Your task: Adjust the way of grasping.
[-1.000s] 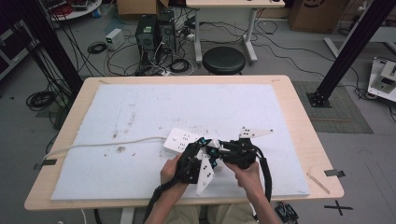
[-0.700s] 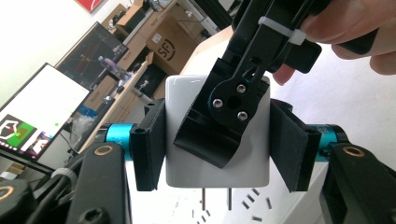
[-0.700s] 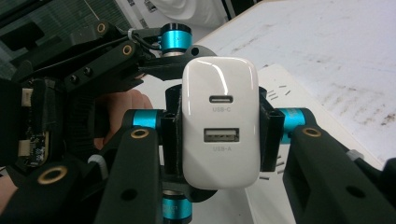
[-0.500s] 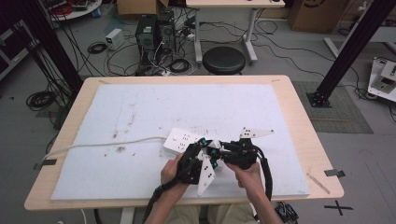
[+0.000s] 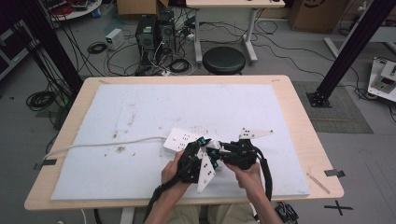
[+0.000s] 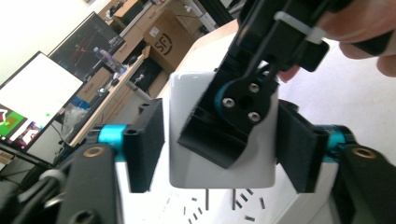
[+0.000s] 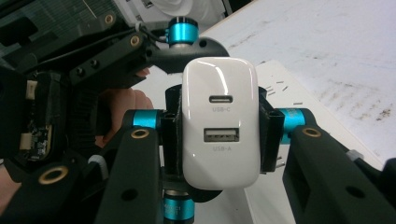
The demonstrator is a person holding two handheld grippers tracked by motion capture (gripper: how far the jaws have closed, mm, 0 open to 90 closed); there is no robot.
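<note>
right tongs (image 7: pixel 219 140) pinching charger (image 7: pixel 220 121) | left tongs (image 6: pixel 219 144) just spread, flanking it | power strip (image 5: pixel 180 138) beneath

The power strip (image 5: pixel 182 139) lies on the desk (image 5: pixel 299 140) at 11 o'clock from the charger (image 5: pixel 211 145), which hangs above its near end.

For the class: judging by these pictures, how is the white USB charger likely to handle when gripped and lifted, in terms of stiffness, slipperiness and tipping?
The charger looks like a rigid plastic block, so probably stiff. Its glossy, rounded shell may slip, though the right gripper clamps its flat sides with padded jaws. Its prongs over the power strip suggest it could tip if tilted.
</note>
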